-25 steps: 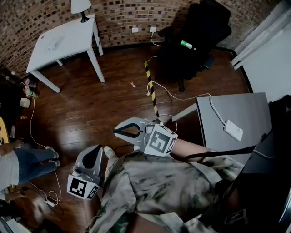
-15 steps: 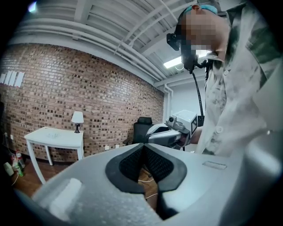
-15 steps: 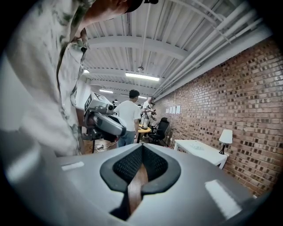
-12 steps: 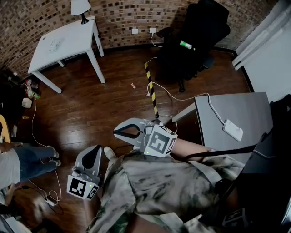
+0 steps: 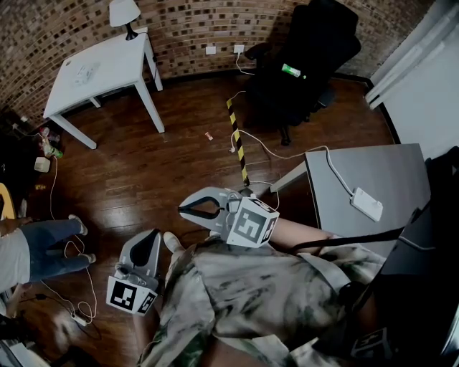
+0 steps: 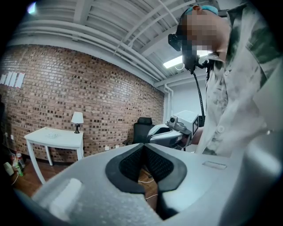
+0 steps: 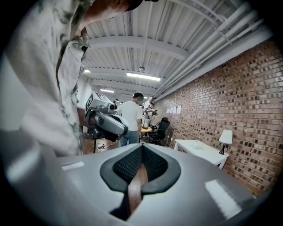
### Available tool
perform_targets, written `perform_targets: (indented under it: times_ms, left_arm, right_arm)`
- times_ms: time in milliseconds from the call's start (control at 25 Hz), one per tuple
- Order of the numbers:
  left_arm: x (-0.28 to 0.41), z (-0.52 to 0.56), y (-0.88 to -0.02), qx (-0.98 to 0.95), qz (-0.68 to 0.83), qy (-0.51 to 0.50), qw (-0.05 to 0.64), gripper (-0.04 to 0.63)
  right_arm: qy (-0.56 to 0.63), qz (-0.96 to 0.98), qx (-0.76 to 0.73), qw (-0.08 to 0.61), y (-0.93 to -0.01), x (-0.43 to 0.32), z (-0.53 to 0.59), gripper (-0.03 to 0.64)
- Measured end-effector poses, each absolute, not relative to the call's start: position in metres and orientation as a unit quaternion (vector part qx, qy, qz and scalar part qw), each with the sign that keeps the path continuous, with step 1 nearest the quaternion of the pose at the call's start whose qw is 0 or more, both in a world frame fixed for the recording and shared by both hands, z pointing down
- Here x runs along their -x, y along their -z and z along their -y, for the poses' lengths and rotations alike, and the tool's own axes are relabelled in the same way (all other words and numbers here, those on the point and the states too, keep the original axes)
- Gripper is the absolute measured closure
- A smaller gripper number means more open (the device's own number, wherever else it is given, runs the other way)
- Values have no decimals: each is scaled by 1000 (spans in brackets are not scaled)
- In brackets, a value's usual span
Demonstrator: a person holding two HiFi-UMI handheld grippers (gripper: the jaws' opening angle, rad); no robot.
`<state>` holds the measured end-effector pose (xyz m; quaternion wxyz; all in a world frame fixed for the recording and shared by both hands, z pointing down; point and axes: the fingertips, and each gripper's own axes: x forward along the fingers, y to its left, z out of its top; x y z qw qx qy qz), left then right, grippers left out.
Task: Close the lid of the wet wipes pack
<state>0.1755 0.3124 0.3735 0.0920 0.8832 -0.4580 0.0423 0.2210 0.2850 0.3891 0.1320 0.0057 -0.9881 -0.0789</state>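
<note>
No wet wipes pack can be made out for certain. A small pale item (image 5: 84, 69) lies on the white table (image 5: 107, 61) at the far left, too small to identify. Both grippers are held close to my body over the wooden floor. My left gripper (image 5: 152, 234) is shut with nothing between its jaws, which meet at the tips (image 6: 143, 145). My right gripper (image 5: 181, 208) points left, also shut and empty (image 7: 141, 146). Each gripper shows in the other's view: the right gripper (image 6: 170, 132) and the left gripper (image 7: 106, 121).
A lamp (image 5: 124, 13) stands on the white table. A black office chair (image 5: 308, 54) stands at the back. A grey table (image 5: 366, 172) at the right carries a white box (image 5: 366, 204) and a cable. Cables and striped tape (image 5: 237, 140) cross the floor. A person's legs (image 5: 43, 244) are at the left.
The person's legs at the left have shifted on the floor. Both grippers have stayed shut and almost still.
</note>
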Motion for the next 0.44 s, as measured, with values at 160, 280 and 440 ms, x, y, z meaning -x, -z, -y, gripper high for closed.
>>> perform_targets:
  times_ms: [160,280,440]
  left_arm:
    - [-179,-311,-375,-883,457,-43,93,594]
    - [-179,-308,-376,-883,457,-42,93,594]
    - [-180,-303,-379,-884,455,-46,96,594]
  right_arm:
    - [81,988,-6,130,-390,-224,-282,615]
    - [81,988,-6,131,-391,-224,-279,615]
    - [81,989,-2,123,-395,-223,-276,615]
